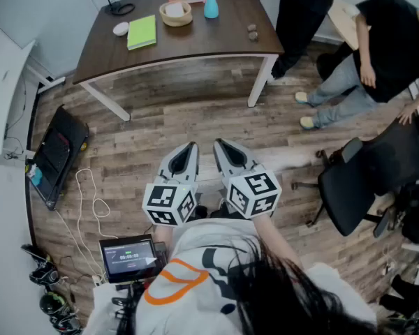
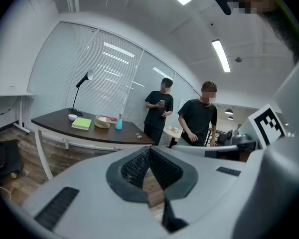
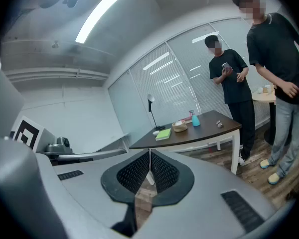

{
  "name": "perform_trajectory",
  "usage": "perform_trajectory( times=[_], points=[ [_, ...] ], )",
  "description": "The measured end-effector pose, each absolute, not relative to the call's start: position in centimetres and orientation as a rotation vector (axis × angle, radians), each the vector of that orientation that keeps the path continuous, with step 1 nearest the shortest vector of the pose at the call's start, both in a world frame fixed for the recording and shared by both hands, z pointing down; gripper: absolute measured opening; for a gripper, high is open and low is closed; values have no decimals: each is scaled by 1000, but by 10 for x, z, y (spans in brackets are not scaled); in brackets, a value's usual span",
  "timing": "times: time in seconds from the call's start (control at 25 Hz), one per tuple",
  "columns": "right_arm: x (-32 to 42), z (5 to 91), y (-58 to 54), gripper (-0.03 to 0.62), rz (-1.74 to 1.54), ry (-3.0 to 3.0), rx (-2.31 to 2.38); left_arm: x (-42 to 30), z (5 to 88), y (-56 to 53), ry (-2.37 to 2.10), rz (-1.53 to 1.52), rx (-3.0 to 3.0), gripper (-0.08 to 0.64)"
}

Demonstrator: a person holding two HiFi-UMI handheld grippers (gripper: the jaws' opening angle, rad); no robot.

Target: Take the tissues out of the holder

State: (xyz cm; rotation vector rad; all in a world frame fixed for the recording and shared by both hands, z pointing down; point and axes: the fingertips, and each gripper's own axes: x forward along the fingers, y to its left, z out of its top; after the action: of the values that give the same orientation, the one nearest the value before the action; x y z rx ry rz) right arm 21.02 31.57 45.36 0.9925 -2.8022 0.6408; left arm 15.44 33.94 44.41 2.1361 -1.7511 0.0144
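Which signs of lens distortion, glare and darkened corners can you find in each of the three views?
Head view: floor planks bow like a barrel. Left gripper view: the ceiling light glares white, the blinds curve, corners go black. Right gripper view: the light strip glares too, the person at the right edge leans, a dark ring frames it.

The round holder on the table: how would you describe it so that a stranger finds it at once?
Find the dark brown table standing on the wooden floor. Near its far edge, the holder sits between a green pad and a light-blue bottle. It is the only round, pale wooden container there, with something white inside.
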Motion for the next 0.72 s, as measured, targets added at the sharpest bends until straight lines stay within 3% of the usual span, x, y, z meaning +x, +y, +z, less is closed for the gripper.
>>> perform_trajectory(
  times=[0.72],
  points=[
    [260, 463, 286, 20, 648, -2816, 947, 206, 454, 306, -1766, -3, 2120, 0]
  ],
)
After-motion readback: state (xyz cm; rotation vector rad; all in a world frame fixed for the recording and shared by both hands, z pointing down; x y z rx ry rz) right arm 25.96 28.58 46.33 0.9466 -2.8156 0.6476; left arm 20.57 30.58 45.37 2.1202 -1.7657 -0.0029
